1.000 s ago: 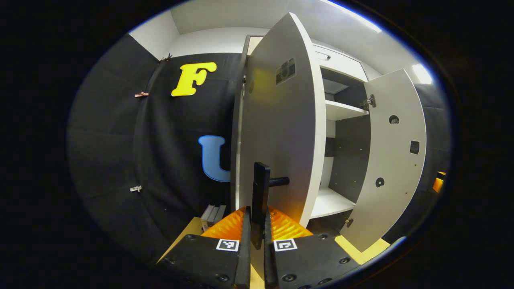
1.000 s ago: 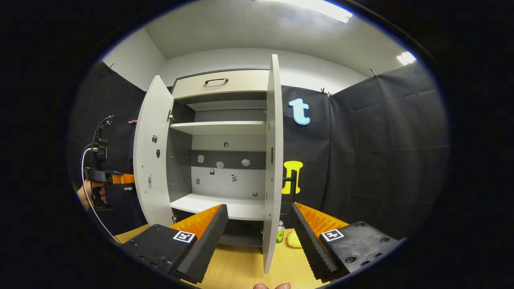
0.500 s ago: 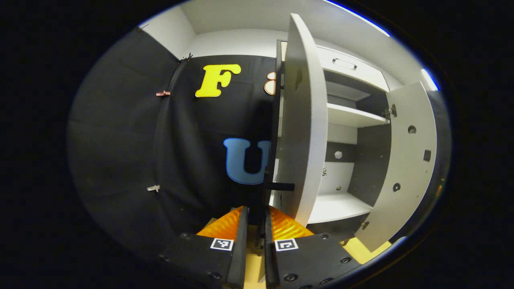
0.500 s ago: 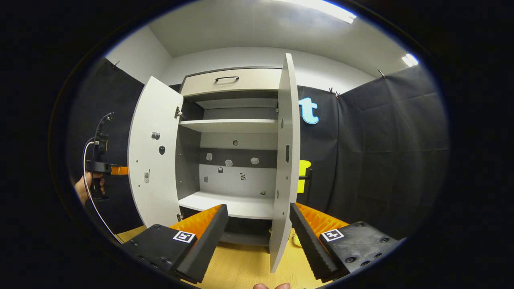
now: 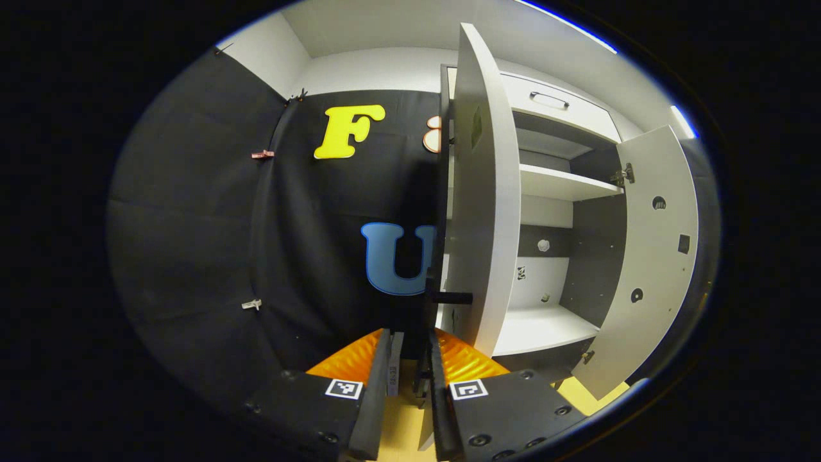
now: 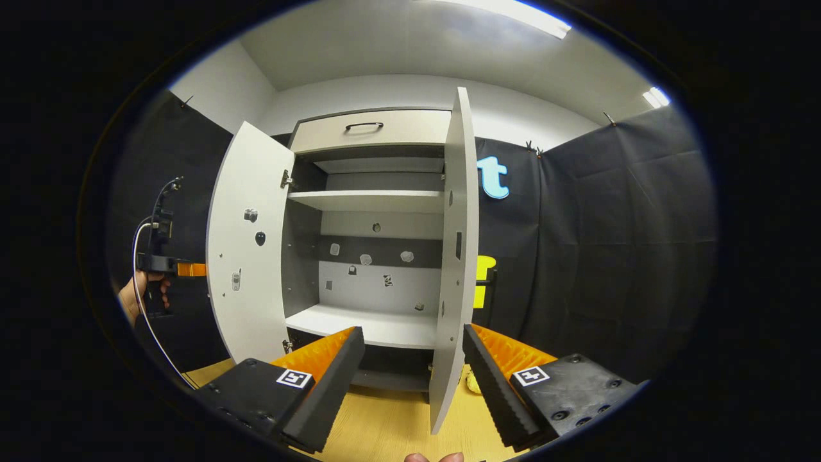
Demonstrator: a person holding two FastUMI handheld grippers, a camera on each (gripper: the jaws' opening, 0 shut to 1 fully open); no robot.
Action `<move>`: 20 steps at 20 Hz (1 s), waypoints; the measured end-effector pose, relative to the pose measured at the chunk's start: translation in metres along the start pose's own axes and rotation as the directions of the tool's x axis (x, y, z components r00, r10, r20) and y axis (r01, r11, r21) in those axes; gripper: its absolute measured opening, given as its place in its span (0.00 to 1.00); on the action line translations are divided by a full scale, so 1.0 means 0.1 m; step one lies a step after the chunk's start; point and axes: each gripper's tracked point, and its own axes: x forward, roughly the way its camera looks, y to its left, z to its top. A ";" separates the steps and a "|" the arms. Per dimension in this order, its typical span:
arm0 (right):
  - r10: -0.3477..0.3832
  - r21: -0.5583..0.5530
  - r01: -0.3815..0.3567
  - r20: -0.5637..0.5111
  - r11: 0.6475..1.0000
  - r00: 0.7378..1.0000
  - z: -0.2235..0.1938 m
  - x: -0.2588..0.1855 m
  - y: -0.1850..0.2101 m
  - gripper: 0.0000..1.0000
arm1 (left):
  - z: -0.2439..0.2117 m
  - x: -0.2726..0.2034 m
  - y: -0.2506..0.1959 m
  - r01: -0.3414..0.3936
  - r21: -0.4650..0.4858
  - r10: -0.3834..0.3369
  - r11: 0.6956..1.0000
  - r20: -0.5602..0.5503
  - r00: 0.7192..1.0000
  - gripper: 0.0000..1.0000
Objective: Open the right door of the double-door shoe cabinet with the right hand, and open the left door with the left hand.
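- Saw the shoe cabinet [image 6: 301,256] standing on a wooden top [image 6: 385,430], both doors open.
- Found the left door [image 5: 481,212] sticking out edge-on, right in front of the left gripper [image 5: 408,337].
- Noticed that gripper's fingers [image 5: 372,398] only a little apart, with the low end of the door's black handle [image 5: 451,298] in the gap, close to one finger. Did not look pinched from both sides.
- Spotted the same gripper far off in the right gripper view, held by a hand [image 6: 136,300] beyond the left door.
- Found the right gripper [image 6: 412,335] wide open, holding nothing.
- Saw the right door [image 6: 457,256] edge-on past the gap between its fingers, touching neither.
- Counted two white shelves [image 6: 369,200] inside, plus a drawer [image 6: 372,131] on top.
- Spotted a small yellow thing [image 6: 473,383] on the wooden top, low down by the right door.
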 end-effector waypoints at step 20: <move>-0.008 0.095 0.009 -0.017 0.995 1.000 -0.01 0.00 0.00 0.98 | 0.21 -0.88 -0.42 -0.030 0.028 0.028 0.999 0.069 0.997 0.95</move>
